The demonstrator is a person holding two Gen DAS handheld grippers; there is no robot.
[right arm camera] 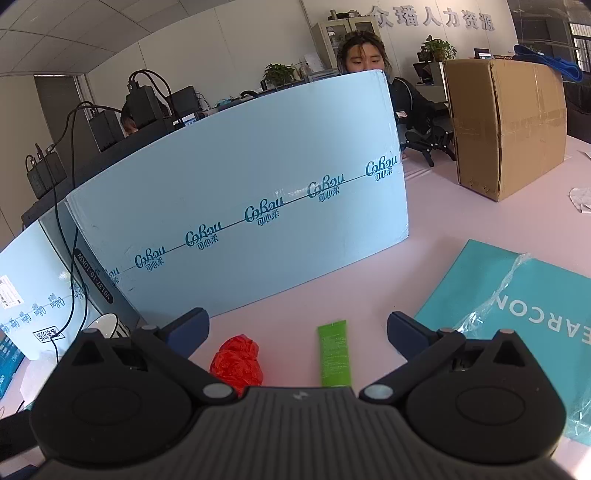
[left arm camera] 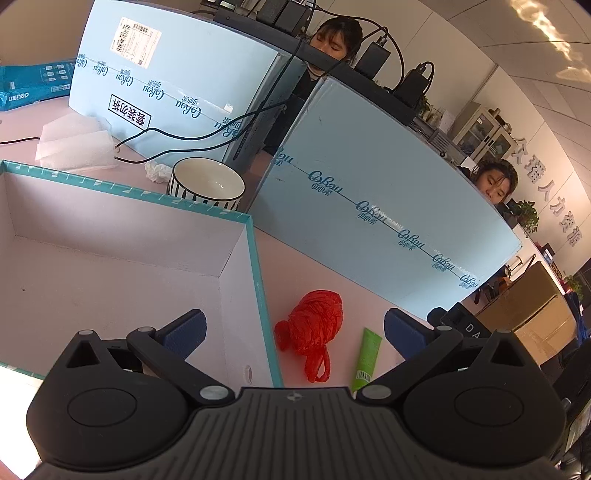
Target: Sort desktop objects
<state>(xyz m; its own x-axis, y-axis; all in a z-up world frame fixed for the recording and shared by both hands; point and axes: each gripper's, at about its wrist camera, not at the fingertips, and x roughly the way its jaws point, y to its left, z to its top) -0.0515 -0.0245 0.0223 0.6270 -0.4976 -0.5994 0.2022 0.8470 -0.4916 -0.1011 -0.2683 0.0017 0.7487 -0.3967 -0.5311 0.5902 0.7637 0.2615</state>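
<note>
Light-blue cardboard panels (right arm camera: 240,177) carry a repeated "CoRou" logo with "可心柔" under it along a line. The left blue carton (left arm camera: 177,74) has the same logo upside down, a boxed "套装勿拆" inverted, and a white shipping label (left arm camera: 138,42), too small to read. Dark strip (right arm camera: 92,275) between panels: "V9137-10-10KW". Teal box (left arm camera: 35,85) at far left: "deli". Teal flat box (right arm camera: 517,295) under plastic film: "EARCON", cut off. Wall sign (right arm camera: 432,18): "众瑶人力资源". Black object (left arm camera: 465,325) shows "DA".
</note>
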